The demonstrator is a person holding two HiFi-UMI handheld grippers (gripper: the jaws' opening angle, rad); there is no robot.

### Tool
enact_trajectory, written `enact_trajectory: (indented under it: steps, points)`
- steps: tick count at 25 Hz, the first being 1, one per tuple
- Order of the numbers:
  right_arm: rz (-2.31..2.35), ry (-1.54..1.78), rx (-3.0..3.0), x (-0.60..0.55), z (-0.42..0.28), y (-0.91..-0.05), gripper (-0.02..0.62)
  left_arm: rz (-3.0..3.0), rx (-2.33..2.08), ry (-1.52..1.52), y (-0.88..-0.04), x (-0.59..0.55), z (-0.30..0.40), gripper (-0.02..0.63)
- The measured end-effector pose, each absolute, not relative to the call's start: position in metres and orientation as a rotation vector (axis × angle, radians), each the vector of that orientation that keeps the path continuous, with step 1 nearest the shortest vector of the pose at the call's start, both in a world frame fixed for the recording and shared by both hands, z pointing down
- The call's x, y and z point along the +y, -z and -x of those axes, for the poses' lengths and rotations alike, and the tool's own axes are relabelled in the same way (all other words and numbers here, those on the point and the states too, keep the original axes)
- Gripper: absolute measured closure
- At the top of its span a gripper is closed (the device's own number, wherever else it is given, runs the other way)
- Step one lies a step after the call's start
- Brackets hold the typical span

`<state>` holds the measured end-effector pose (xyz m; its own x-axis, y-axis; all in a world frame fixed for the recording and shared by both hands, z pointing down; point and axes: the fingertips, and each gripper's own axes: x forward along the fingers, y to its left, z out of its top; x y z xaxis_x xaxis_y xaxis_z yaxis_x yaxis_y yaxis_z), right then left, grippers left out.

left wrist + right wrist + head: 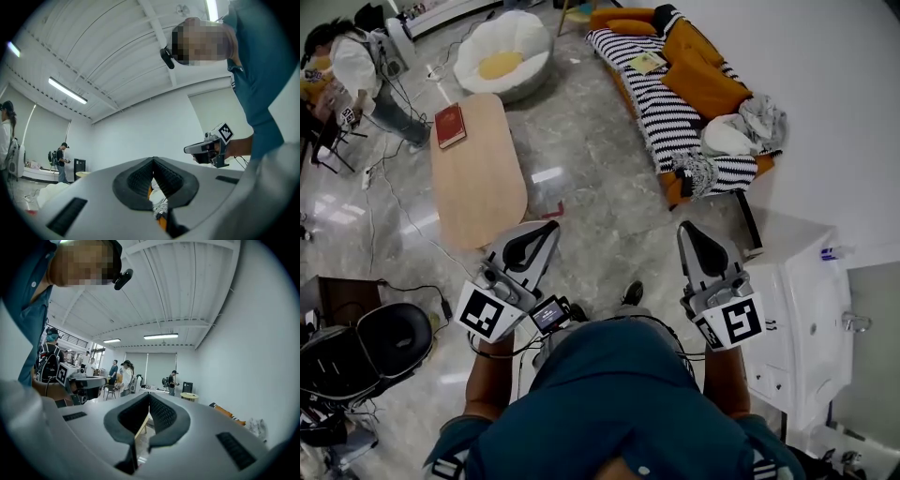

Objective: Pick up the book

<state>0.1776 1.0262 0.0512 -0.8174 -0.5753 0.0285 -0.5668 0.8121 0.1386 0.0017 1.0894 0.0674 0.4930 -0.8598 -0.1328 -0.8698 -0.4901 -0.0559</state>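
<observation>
A red book [450, 126] lies on the far end of a light wooden oval table [483, 187], well ahead of me and to the left. My left gripper [546, 230] is held out over the floor near the table's near end, its jaws together and empty. My right gripper [692, 230] is held level beside it, also shut on nothing. In the left gripper view the pads of the left gripper [153, 161] meet at their tips, and the right gripper [208, 149] shows to the right. The right gripper view shows its jaws [149, 397] touching. The book appears in neither gripper view.
A striped sofa [675, 94] with orange cushions stands at the back right, with a round white chair [502, 42] at the back. A person [356, 70] stands at the far left. A white cabinet [797, 319] is at my right, a black chair [375, 352] at my left. Cables cross the floor.
</observation>
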Motion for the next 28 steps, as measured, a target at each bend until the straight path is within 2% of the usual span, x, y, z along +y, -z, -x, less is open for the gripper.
enact_trajectory:
  steps: [22, 28]
  points:
    - [-0.795, 0.086, -3.040, 0.864, -0.311, -0.074, 0.583, 2.549, 1.621, 0.000, -0.065, 0.942, -0.146, 0.603]
    - [-0.795, 0.039, -3.055, 0.836, -0.315, -0.081, 0.583, 2.569, 1.639, 0.057, -0.069, 0.920, -0.150, 0.603]
